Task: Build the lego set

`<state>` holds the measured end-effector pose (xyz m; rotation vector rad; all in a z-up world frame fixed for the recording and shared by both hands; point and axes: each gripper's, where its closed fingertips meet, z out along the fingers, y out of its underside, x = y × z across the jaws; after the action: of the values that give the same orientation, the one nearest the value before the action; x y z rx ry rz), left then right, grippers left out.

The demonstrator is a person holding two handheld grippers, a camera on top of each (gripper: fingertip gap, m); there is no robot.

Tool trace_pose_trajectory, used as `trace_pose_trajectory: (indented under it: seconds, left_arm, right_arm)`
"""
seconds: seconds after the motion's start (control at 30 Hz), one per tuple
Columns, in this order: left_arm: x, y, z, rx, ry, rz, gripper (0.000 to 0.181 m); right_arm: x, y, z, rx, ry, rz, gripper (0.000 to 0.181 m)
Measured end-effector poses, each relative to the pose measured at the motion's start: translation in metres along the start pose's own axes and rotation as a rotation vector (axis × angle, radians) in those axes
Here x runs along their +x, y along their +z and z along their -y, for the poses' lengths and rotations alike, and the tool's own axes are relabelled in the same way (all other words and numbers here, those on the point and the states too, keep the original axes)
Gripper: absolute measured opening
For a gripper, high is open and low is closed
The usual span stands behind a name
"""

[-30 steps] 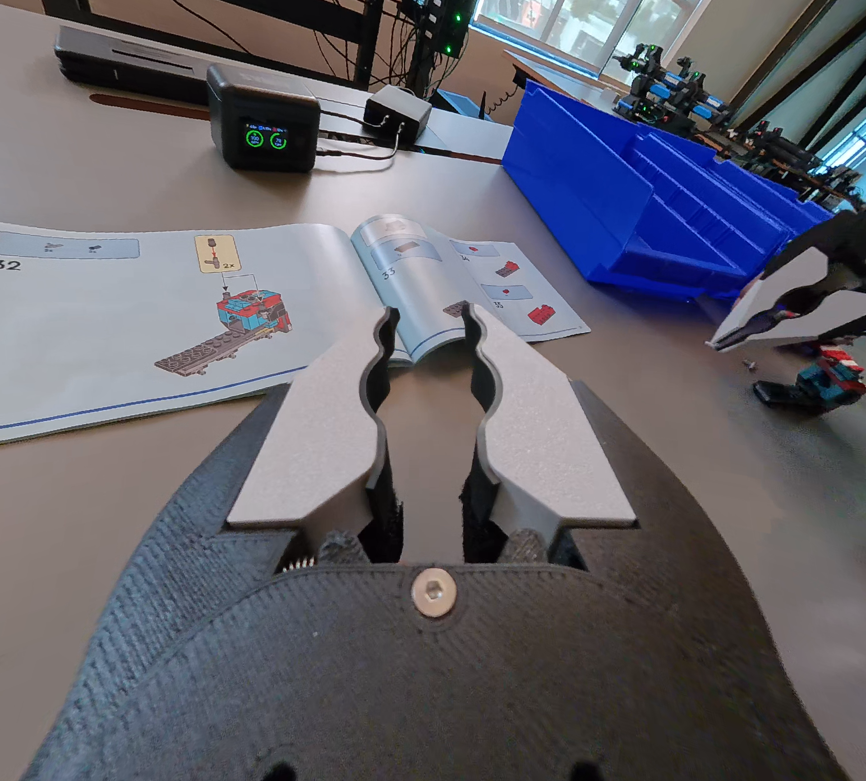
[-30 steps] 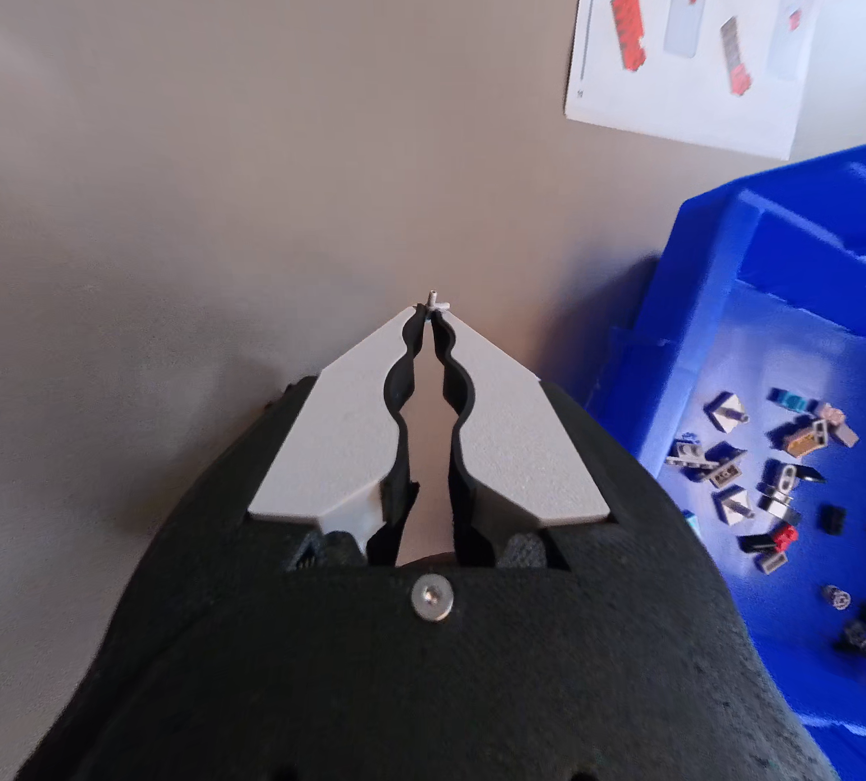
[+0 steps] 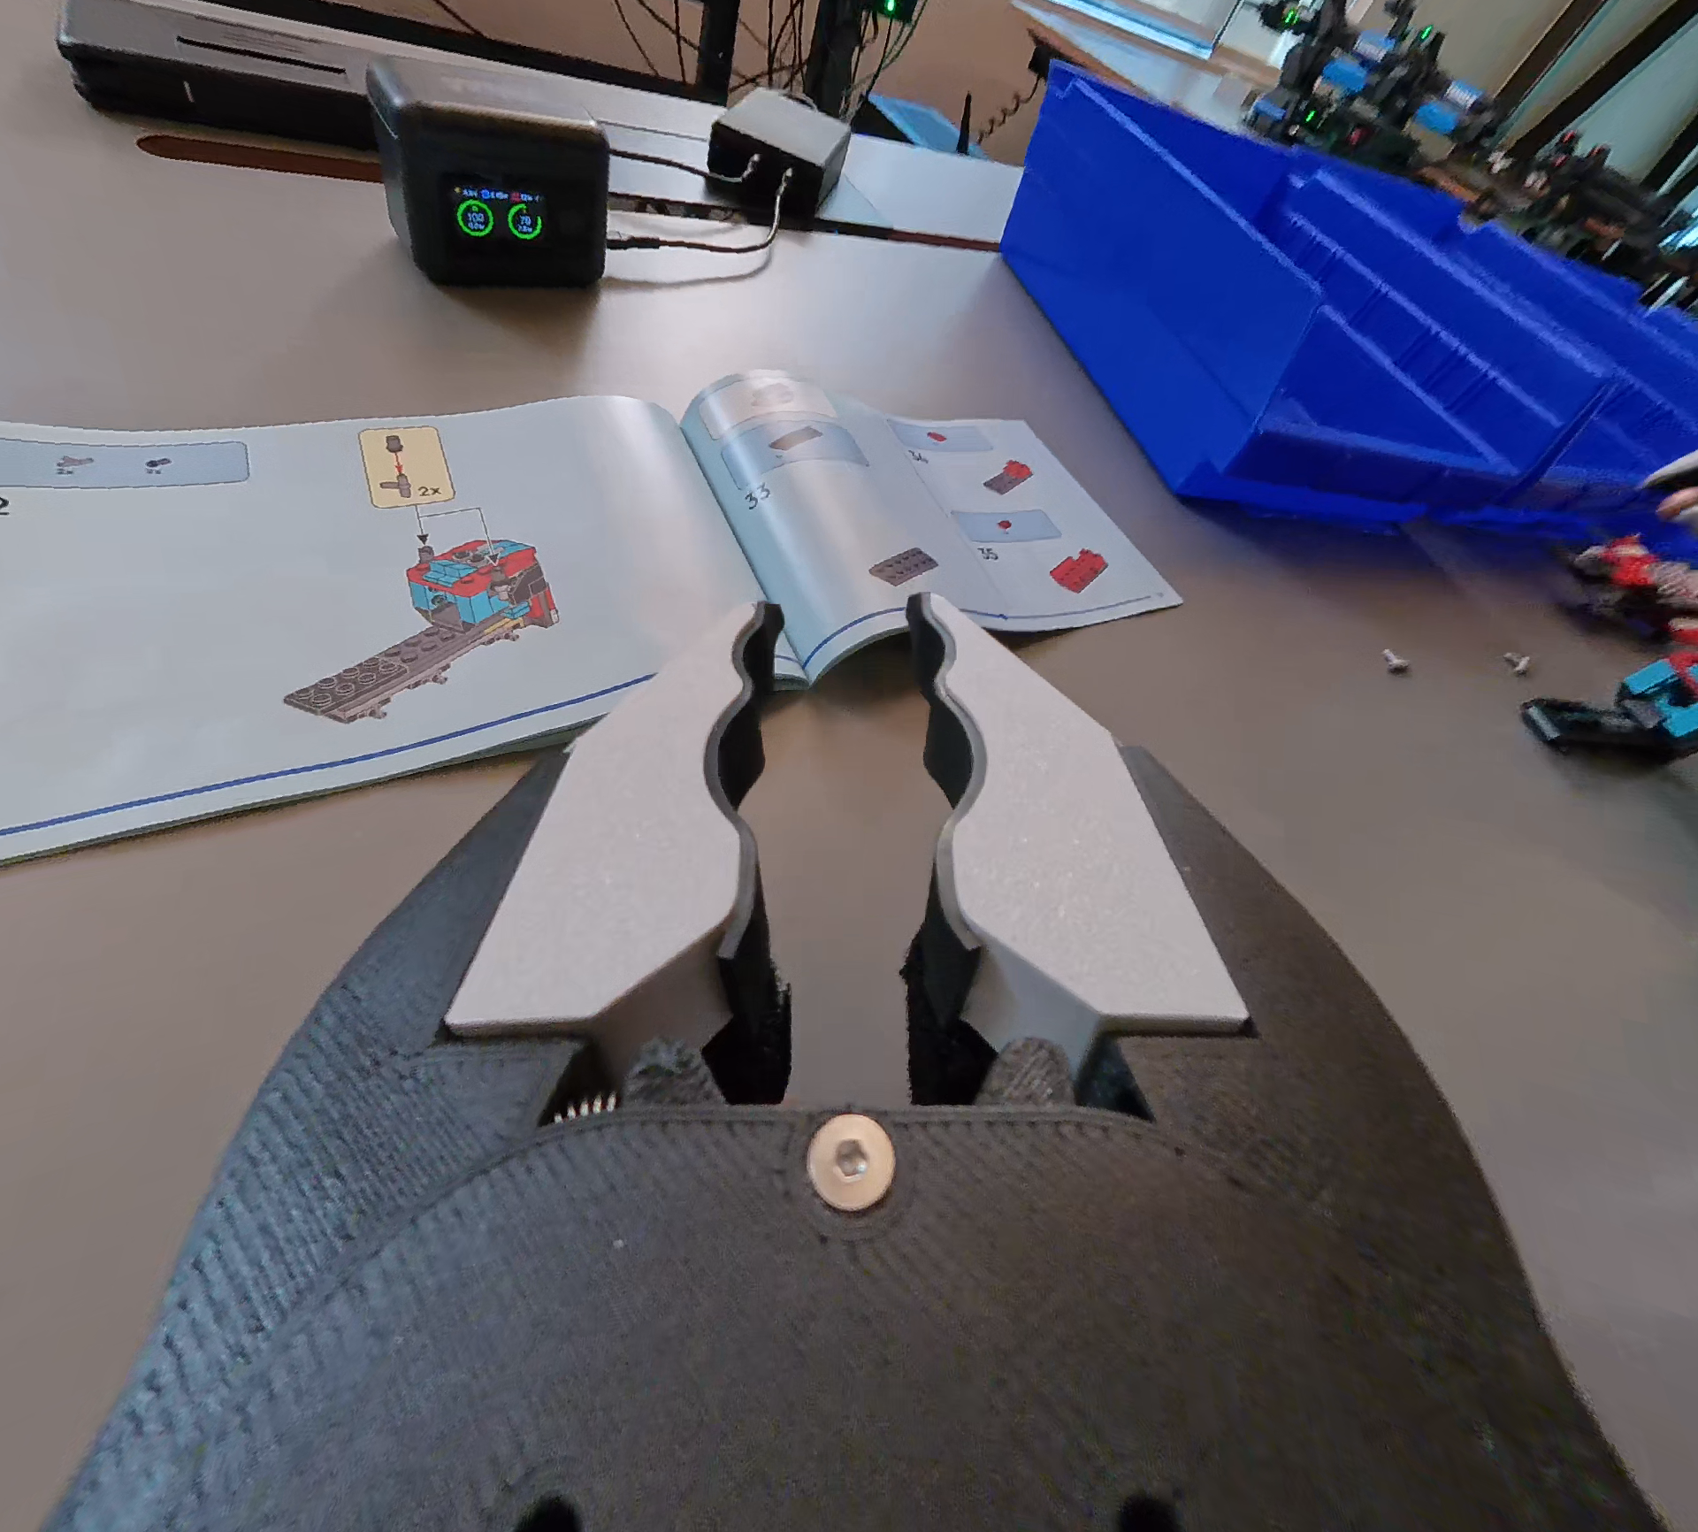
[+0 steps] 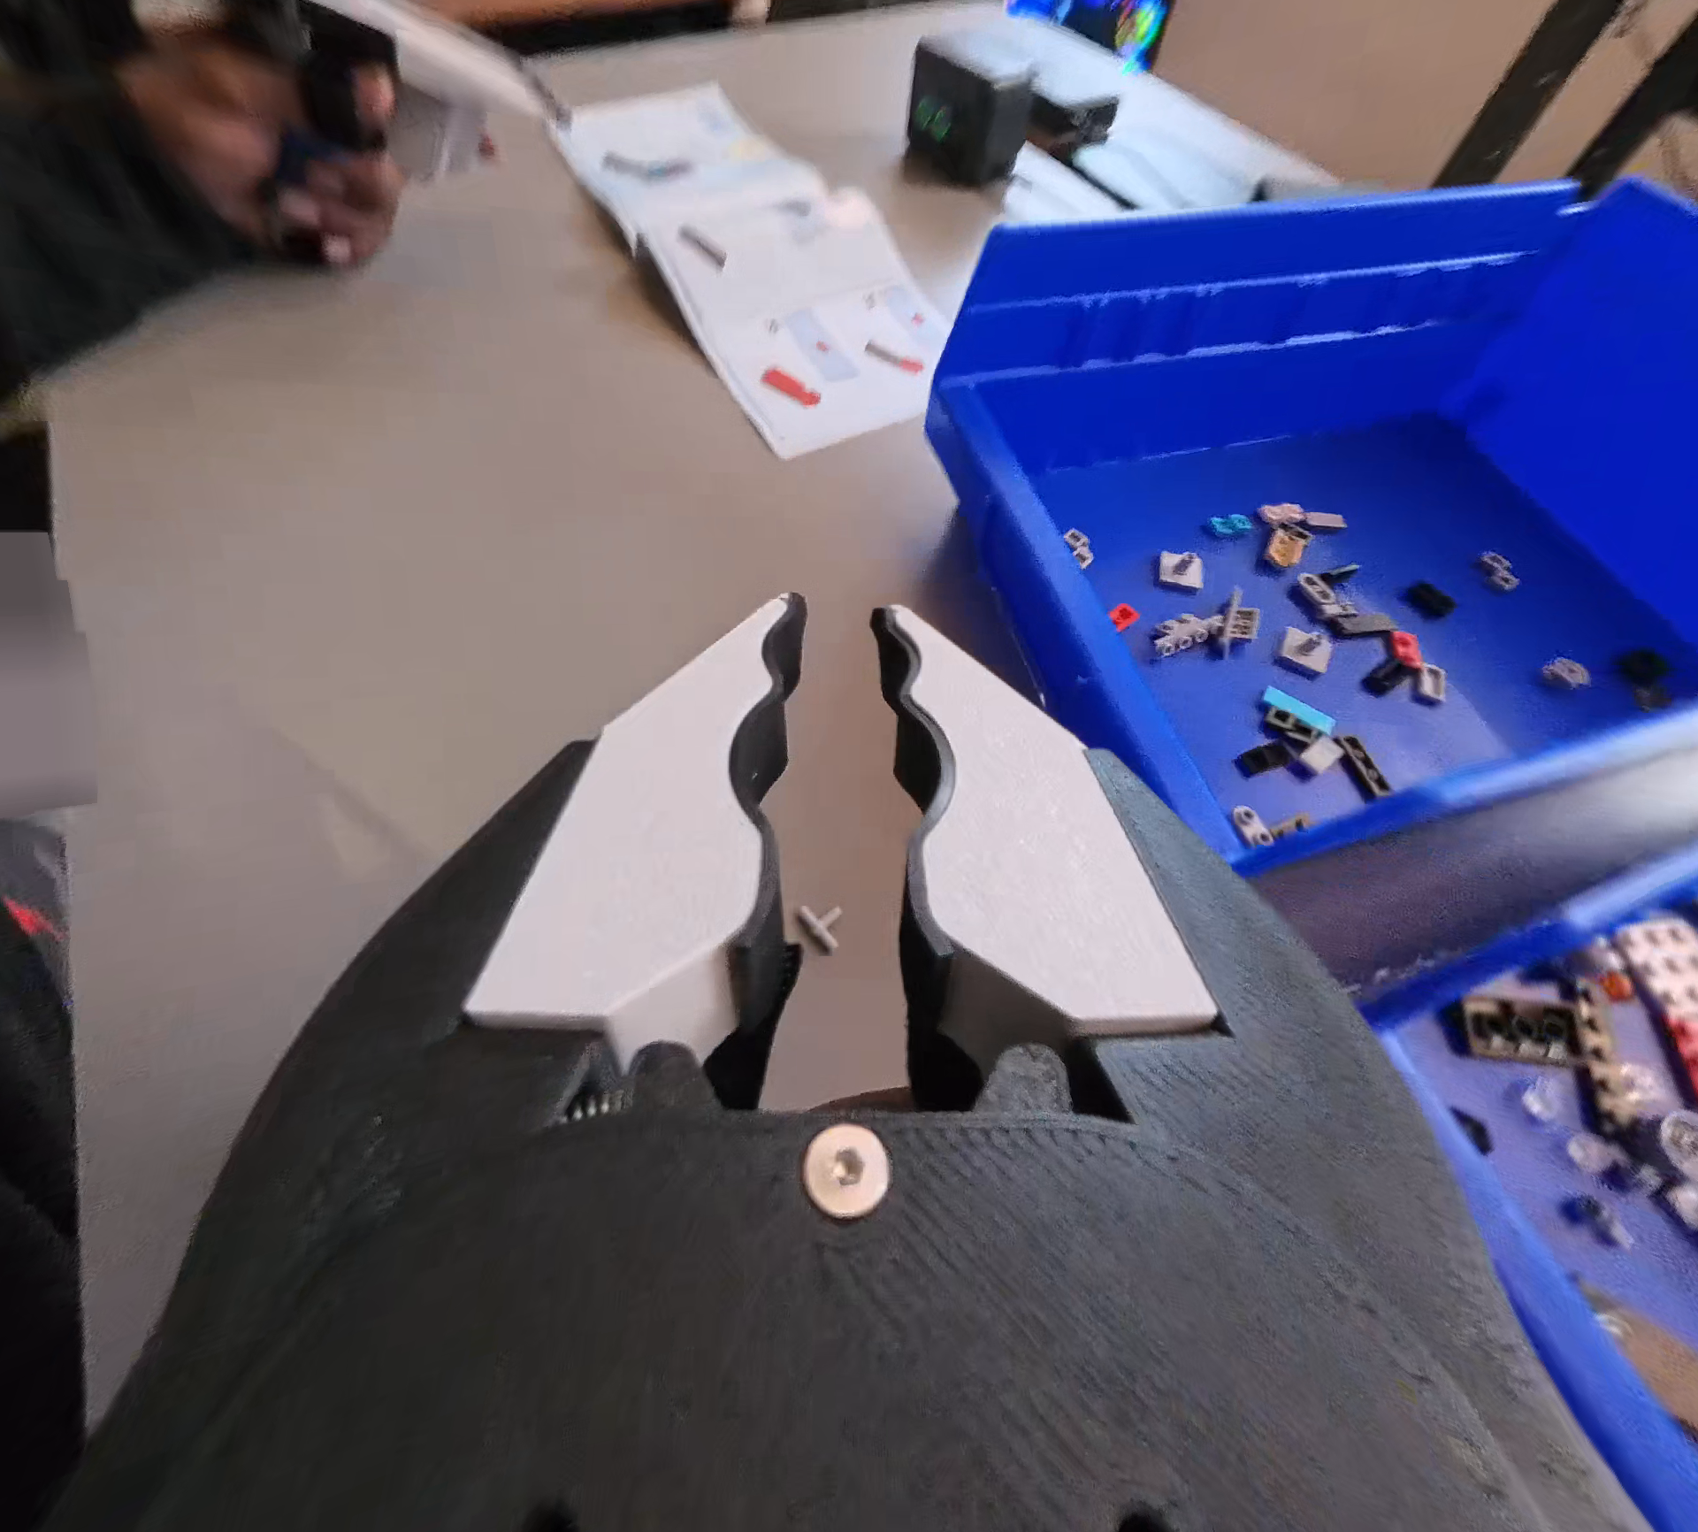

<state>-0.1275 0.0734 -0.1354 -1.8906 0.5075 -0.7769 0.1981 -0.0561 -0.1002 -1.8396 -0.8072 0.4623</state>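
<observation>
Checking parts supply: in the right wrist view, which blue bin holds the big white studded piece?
The nearer blue bin at the lower right; the white studded piece lies there. The farther bin holds only small loose parts.

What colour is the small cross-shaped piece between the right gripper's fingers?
Grey piece, clearest in the right wrist view.

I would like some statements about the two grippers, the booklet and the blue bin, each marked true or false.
1. The right gripper is open and holds nothing. True.
2. The small grey piece lies inside the blue bin. False: it lies on the table.
3. The instruction booklet lies open. True.
4. The left gripper is shut on a brick. False: it is open and empty.
</observation>
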Motion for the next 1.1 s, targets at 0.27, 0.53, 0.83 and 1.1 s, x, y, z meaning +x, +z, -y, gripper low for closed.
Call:
trace_pose_trajectory:
  seconds: [0.27,0.53,0.83,1.1]
  left_arm:
    - [-0.001,0.004,-0.008,-0.055,0.183,0.184,0.033]
    - [0.014,-0.022,0.001,0.091,0.284,0.424,0.035]
    - [0.024,-0.004,-0.021,-0.078,0.392,0.485,0.035]
    - [0.02,-0.004,-0.022,-0.079,0.287,0.428,0.034]
  right_arm:
    - [0.014,-0.05,0.006,0.415,0.262,-0.053,0.019]
    - [0.015,-0.074,0.003,0.55,0.338,0.007,0.019]
    - [0.026,-0.098,0.0,0.643,0.436,0.043,0.018]
    - [0.028,-0.093,-0.004,0.613,0.44,0.019,0.017]
